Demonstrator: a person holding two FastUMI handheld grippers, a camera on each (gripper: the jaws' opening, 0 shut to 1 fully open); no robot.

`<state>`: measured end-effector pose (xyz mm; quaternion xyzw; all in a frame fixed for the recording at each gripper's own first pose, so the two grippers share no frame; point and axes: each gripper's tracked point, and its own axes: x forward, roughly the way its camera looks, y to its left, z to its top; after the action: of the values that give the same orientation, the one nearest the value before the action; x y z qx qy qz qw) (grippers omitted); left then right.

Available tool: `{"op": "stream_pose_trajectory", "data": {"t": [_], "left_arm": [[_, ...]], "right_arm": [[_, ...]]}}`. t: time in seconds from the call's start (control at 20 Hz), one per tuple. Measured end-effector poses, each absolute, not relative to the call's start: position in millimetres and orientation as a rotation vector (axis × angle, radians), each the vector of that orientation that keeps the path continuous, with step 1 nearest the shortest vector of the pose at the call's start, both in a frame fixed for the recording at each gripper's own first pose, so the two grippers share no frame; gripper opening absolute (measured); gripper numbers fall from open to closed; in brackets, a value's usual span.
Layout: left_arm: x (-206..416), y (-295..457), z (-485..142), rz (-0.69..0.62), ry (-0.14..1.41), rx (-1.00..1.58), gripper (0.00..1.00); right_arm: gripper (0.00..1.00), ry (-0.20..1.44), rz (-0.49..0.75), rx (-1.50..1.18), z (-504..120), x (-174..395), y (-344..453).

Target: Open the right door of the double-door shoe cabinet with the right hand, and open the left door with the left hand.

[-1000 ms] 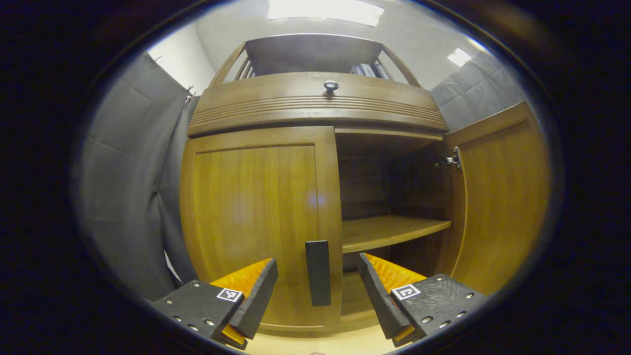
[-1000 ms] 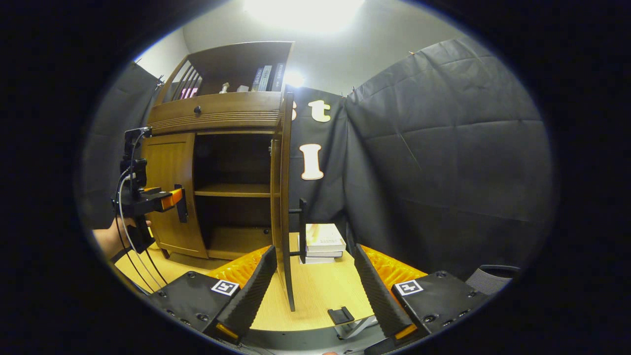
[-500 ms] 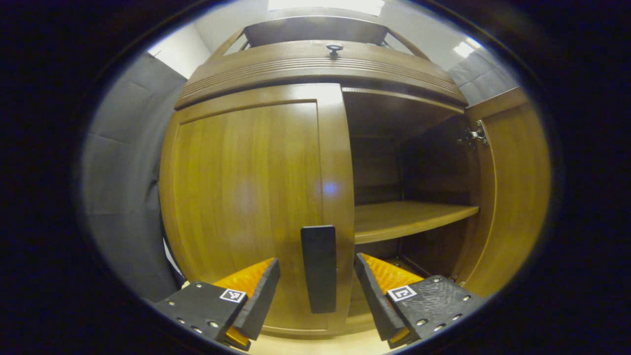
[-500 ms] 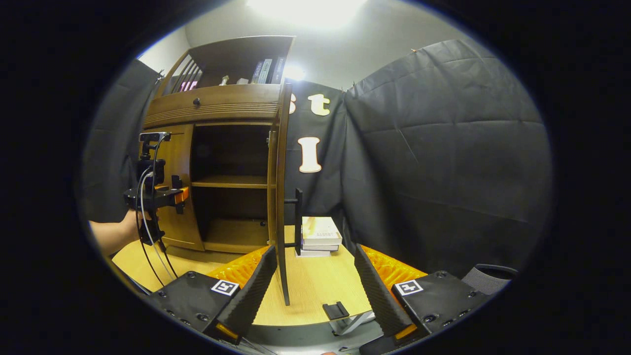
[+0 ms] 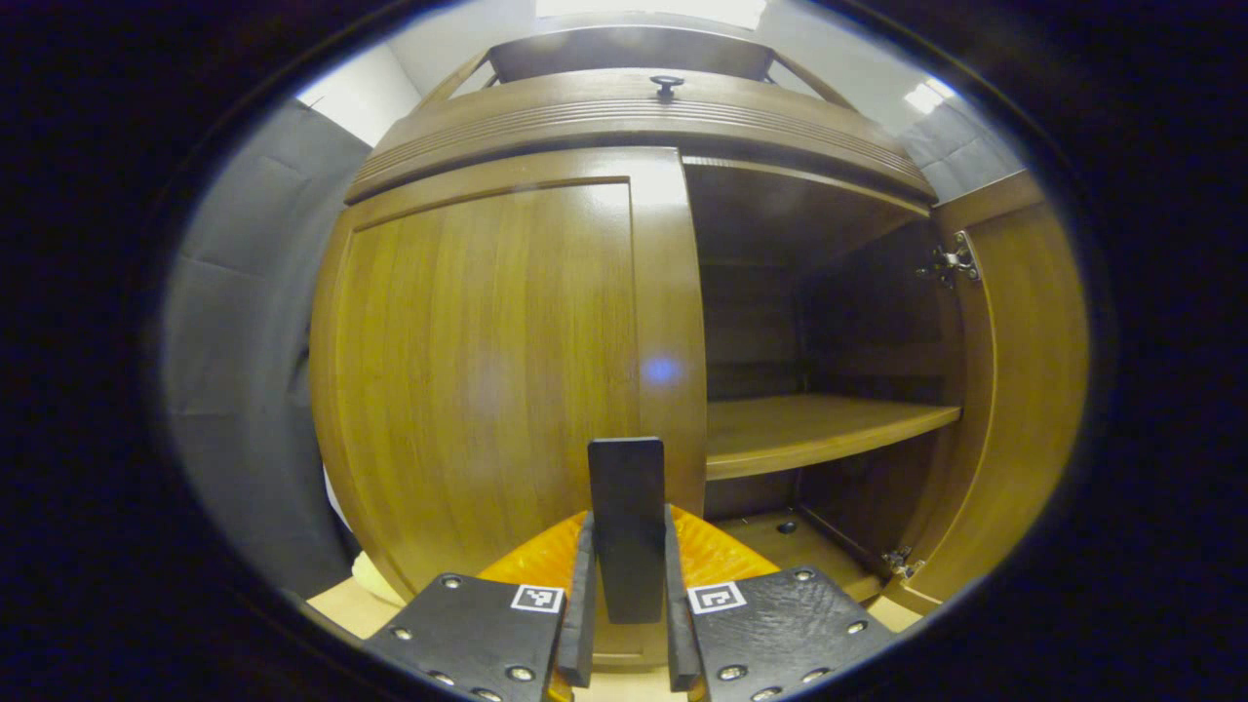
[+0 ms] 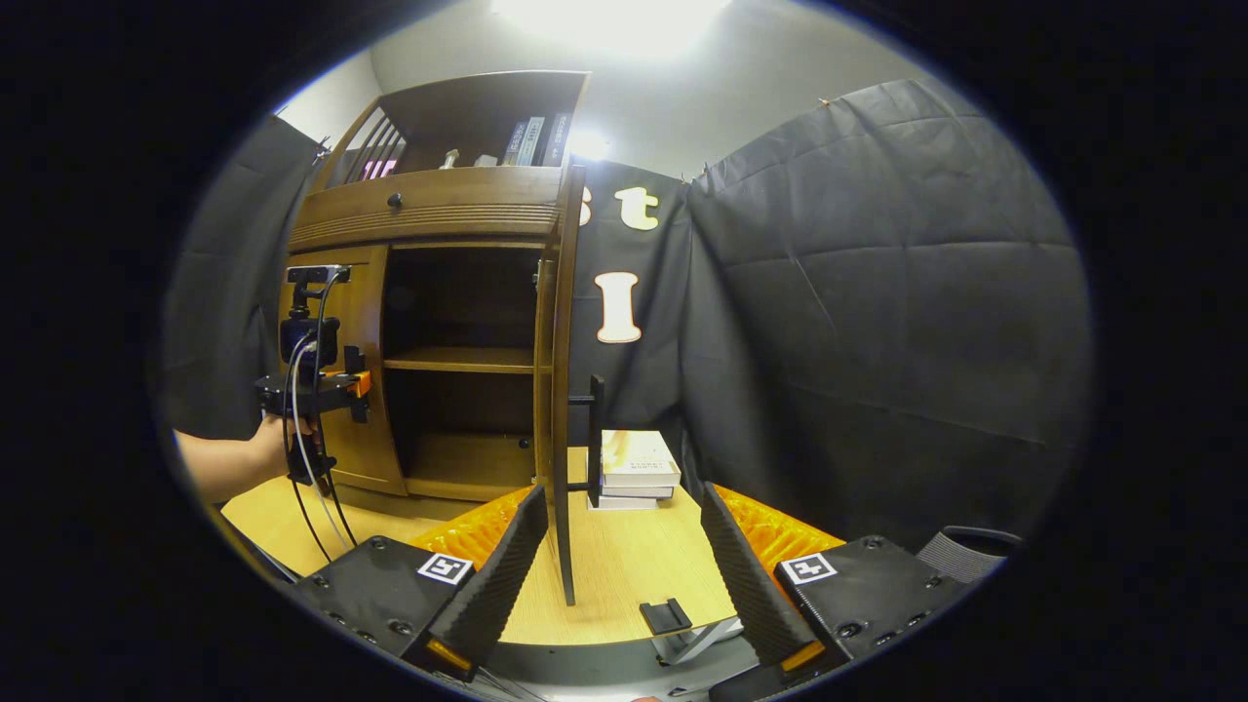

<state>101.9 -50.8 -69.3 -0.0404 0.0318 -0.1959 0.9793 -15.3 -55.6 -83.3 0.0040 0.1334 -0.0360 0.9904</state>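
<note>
Shoe cabinet (image 6: 429,322) stands at the far left part of the wooden surface (image 6: 624,575), its right door (image 6: 563,390) swung wide open so that it shows edge-on in the right gripper view, with its dark bar handle (image 6: 595,441) on the outer face. The left door (image 5: 507,380) is shut. In the left gripper view the left claw (image 5: 629,609) is pressed together on the left door's dark handle (image 5: 627,526), one finger (image 5: 582,614) on each side of the bar. Inside the open half, a bare wooden shelf (image 5: 819,429) crosses the compartment, and a metal hinge (image 5: 951,263) shows on the right door. The right claw (image 6: 616,565) is spread wide, holding nothing, with the right door's lower edge between its fingers but farther off. A stack of books (image 6: 636,468) lies on the surface just beyond the open door. A hand (image 6: 273,448) holds the left claw's grip near the surface's left edge.
</note>
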Motion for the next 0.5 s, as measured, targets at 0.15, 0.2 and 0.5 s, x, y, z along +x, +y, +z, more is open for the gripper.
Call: {"op": "stream_pose_trajectory", "data": {"t": [0.15, 0.2, 0.5], "left_arm": [[95, -47, -73, -0.400, 0.092, -0.080, 0.25], [93, -46, -73, -0.406, 0.100, -0.092, 0.19], [64, -27, -69, -0.425, 0.095, -0.083, 0.21]], "right_arm": [[0.99, 0.256, -0.062, 0.017, -81, -14, -53], [0.99, 0.254, -0.057, 0.021, -81, -14, -52], [0.99, 0.239, -0.017, 0.039, -78, -8, -40]]}}
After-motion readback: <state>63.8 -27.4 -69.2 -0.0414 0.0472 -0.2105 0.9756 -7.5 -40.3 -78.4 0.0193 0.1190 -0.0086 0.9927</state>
